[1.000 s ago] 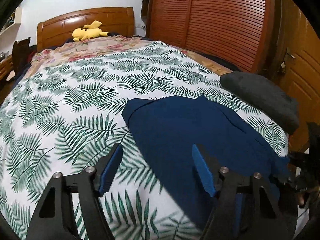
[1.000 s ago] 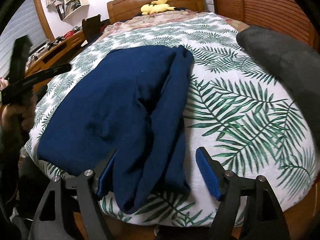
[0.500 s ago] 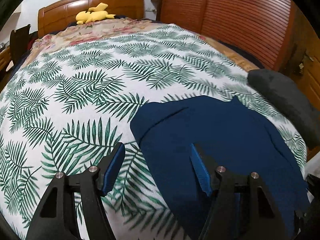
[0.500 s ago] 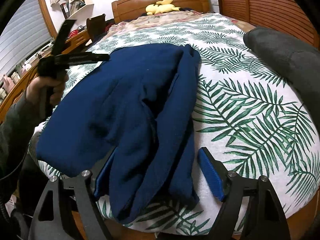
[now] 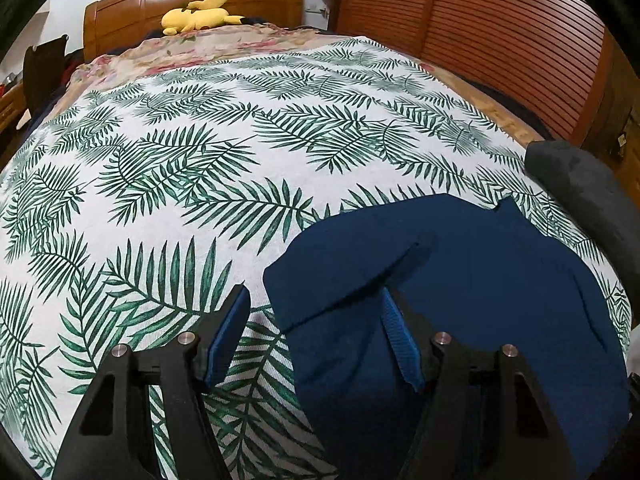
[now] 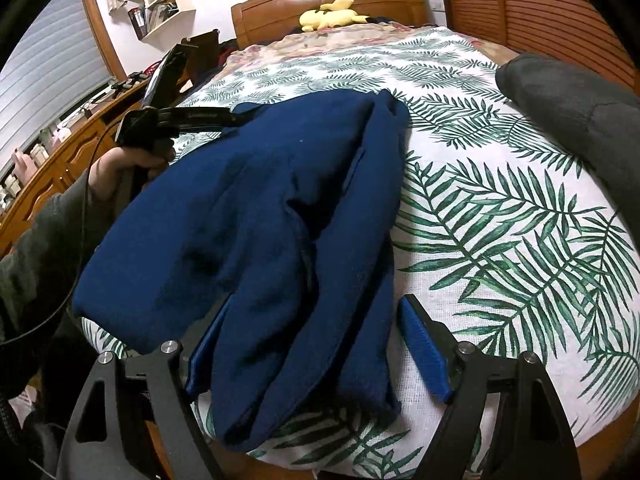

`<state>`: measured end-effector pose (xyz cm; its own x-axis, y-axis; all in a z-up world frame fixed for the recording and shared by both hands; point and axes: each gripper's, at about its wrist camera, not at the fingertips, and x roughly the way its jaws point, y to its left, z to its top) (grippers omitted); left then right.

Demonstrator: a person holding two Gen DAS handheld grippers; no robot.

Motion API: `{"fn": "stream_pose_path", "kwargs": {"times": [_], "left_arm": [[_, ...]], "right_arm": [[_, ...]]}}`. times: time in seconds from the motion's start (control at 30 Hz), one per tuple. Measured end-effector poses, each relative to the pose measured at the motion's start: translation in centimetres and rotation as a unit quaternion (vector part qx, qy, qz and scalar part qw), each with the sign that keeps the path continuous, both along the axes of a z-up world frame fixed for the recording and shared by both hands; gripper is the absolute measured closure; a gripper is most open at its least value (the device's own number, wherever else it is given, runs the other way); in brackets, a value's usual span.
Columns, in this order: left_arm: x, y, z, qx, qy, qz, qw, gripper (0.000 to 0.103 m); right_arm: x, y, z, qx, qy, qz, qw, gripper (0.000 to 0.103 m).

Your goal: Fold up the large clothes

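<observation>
A large navy blue garment [image 5: 460, 280] [image 6: 280, 220] lies partly folded on the palm-leaf bedspread near the bed's foot. My left gripper [image 5: 316, 332] is open at the garment's far left corner; its right finger [image 5: 400, 344] is under the lifted cloth edge and its left finger rests on the bedspread. From the right wrist view the left gripper [image 6: 224, 118] reaches that corner. My right gripper [image 6: 316, 356] is open, straddling the garment's near folded end at the bed's foot edge.
A dark grey folded garment [image 5: 584, 192] [image 6: 576, 120] lies at the bed's right side. A yellow plush toy [image 5: 200, 14] sits by the wooden headboard. A wooden wardrobe [image 5: 480, 32] stands on the right, a dresser [image 6: 60, 152] on the left.
The left gripper has moved forward along the bed to the garment's far corner and slipped one finger under its edge. The right gripper has edged closer to the garment's near end.
</observation>
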<state>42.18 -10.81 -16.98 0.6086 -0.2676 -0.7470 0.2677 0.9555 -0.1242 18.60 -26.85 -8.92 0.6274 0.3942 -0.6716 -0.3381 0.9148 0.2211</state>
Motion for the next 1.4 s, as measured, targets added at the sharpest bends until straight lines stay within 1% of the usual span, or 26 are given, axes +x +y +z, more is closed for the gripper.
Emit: {"fn": "stream_pose_path", "kwargs": {"times": [0.07,0.13,0.17,0.2,0.23,0.3,0.33,0.37,0.4,0.47,0.57,0.67,0.77,0.9,0.97,1.03,1.17,1.27,1.3,1.4], "left_arm": [[0.2,-0.1,0.0,0.002,0.0,-0.001,1.0,0.035],[0.3,-0.1,0.0,-0.003,0.003,-0.008,1.0,0.043],[0.4,-0.1,0.0,-0.007,0.006,-0.01,0.9999,0.049],[0.4,-0.2,0.0,-0.003,0.007,-0.008,0.9999,0.057],[0.4,-0.5,0.1,0.004,0.009,-0.012,0.9999,0.061],[0.2,-1.0,0.4,0.017,0.007,-0.018,0.9997,0.078],[0.0,-1.3,0.6,0.026,0.006,-0.02,0.9995,0.083],[-0.2,-1.5,0.9,0.035,0.003,-0.02,0.9992,0.088],[-0.5,-1.7,1.4,0.045,-0.004,-0.019,0.9988,0.09],[-1.4,-1.9,2.7,0.053,-0.021,-0.017,0.9982,0.092],[-3.0,-1.9,5.8,0.042,-0.055,-0.013,0.9975,0.092],[-4.5,-2.5,8.3,0.041,-0.083,-0.015,0.9956,0.093],[-6.2,-3.8,11.2,0.039,-0.117,-0.019,0.9922,0.093],[-7.8,-5.7,14.7,0.013,-0.155,-0.024,0.9875,0.093],[-8.2,-7.4,16.4,0.002,-0.175,-0.033,0.984,0.093],[-8.2,-9.1,17.5,0.0,-0.187,-0.041,0.9815,0.093],[-7.6,-13.4,19.6,-0.013,-0.199,-0.068,0.9775,0.093],[-8.3,-16.9,21.3,-0.023,-0.225,-0.087,0.9701,0.093],[-8.3,-18.4,21.9,-0.025,-0.233,-0.095,0.9674,0.093],[-7.5,-22.5,23.2,-0.032,-0.239,-0.117,0.9634,0.093]], "right_arm": [[0.0,0.0,0.0,0.0,0.0,0.0,1.0,0.021],[0.0,0.0,0.1,0.002,0.002,0.002,1.0,0.024],[-0.1,0.2,0.2,0.01,0.007,0.01,1.0,0.034],[-0.1,0.3,0.4,0.014,0.011,0.019,1.0,0.041],[-0.2,0.5,0.7,0.008,0.01,0.025,1.0,0.044],[-0.2,0.7,1.0,0.002,0.008,0.038,0.999,0.058],[-0.2,0.7,1.2,-0.001,0.005,0.042,0.999,0.061],[-0.2,0.7,1.4,-0.004,0.0,0.046,0.999,0.067],[-0.2,0.6,1.7,-0.004,-0.005,0.049,0.999,0.071],[-0.2,0.2,2.3,0.006,-0.015,0.052,0.998,0.075],[-0.4,-0.4,3.7,0.007,-0.039,0.053,0.998,0.078],[-0.5,-1.0,5.1,0.008,-0.065,0.058,0.996,0.08],[-0.6,-2.1,6.5,-0.002,-0.088,0.057,0.994,0.081],[-1.7,-5.5,8.8,-0.008,-0.124,0.04,0.991,0.081],[-2.2,-7.6,10.2,-0.018,-0.141,0.026,0.99,0.081],[-2.4,-10.0,11.8,-0.026,-0.158,0.011,0.987,0.081],[-3.2,-14.8,14.6,-0.047,-0.187,-0.029,0.981,0.082],[-4.1,-18.2,16.1,-0.062,-0.206,-0.055,0.975,0.082],[-4.3,-19.3,16.5,-0.066,-0.209,-0.064,0.974,0.082],[-4.7,-22.6,17.2,-0.073,-0.209,-0.088,0.971,0.082]]}}
